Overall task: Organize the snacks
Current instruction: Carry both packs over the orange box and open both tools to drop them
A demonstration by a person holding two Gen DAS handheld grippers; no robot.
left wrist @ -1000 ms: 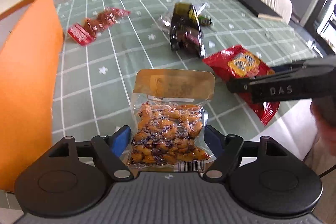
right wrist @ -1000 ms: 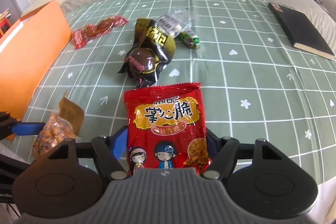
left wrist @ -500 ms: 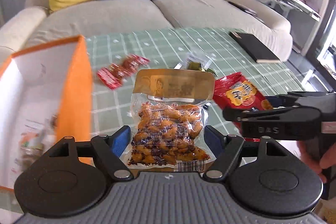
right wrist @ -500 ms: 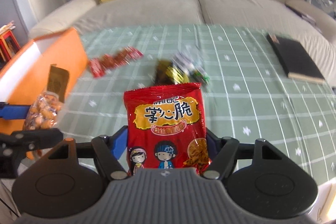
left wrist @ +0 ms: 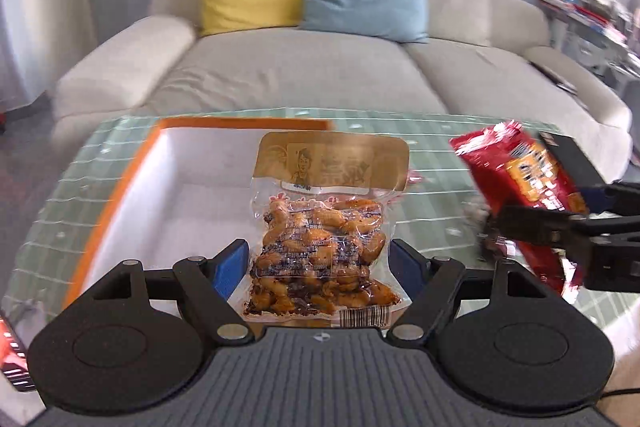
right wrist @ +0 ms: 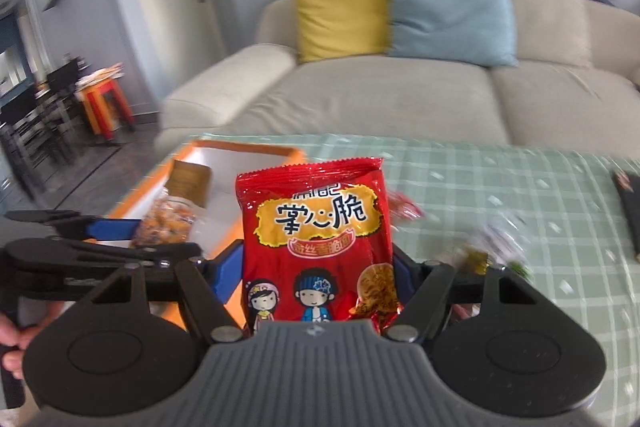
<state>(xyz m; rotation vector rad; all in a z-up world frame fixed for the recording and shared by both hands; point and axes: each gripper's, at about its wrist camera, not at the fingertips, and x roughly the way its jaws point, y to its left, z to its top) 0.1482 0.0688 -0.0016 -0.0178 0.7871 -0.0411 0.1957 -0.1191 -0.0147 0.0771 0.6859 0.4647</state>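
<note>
Two packets are in the air, one per gripper. In the left wrist view the left gripper [left wrist: 320,263] clamps a clear bag of nuts [left wrist: 322,239] by its lower sides, held above the orange box [left wrist: 120,195] with its white floor. The right gripper [left wrist: 576,227] comes in from the right with the red packet [left wrist: 516,179]; if both aim for the box together, they could collide.

In the right wrist view the right gripper [right wrist: 318,267] grips the red packet [right wrist: 316,239] by its bottom; it stands over the box's [right wrist: 248,149] near corner and could drop outside. Loose snacks [right wrist: 496,247] blur on the green checked tablecloth [right wrist: 520,179], clear of the path.
</note>
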